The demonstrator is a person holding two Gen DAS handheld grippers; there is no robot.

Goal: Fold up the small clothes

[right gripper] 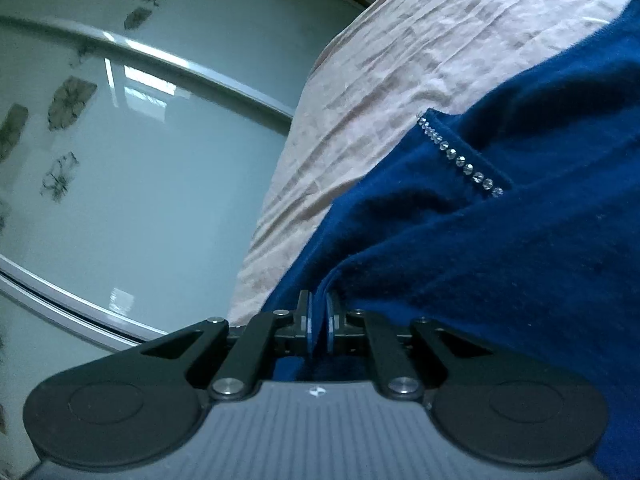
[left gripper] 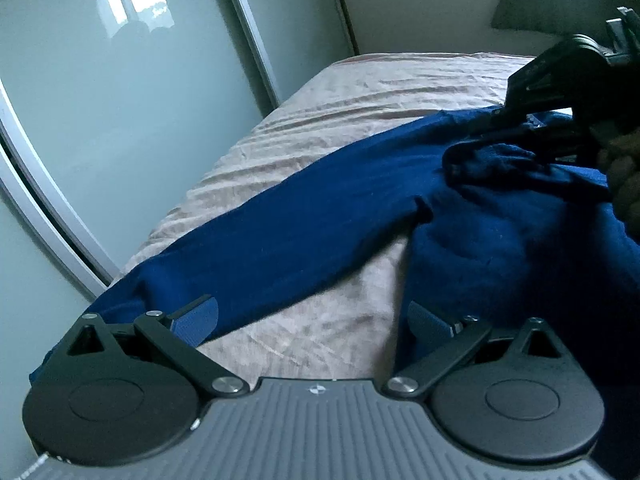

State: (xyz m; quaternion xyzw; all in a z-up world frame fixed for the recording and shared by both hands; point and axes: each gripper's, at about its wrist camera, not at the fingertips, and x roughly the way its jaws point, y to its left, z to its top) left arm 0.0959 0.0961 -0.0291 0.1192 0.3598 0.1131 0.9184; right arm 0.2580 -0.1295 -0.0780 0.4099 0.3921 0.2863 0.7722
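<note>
A dark blue knit garment (left gripper: pixel 320 216) lies on a bed with a wrinkled pink sheet (left gripper: pixel 360 92). One long sleeve stretches toward the lower left. My left gripper (left gripper: pixel 316 320) is open, its fingers spread either side of bare sheet, low over the sleeve end. My right gripper (right gripper: pixel 319 320) is shut on a fold of the blue garment (right gripper: pixel 500 260); it also shows in the left wrist view (left gripper: pixel 560 92) at the far right, at the bunched neck area. A cuff with a row of rhinestones (right gripper: pixel 460 156) lies on the cloth ahead of it.
A sliding wardrobe with frosted glass doors (left gripper: pixel 120 120) and grey frames stands close along the bed's left side. A pale wall (left gripper: pixel 420 4) rises behind the bed. The bed edge (right gripper: pixel 276 184) drops off to the left.
</note>
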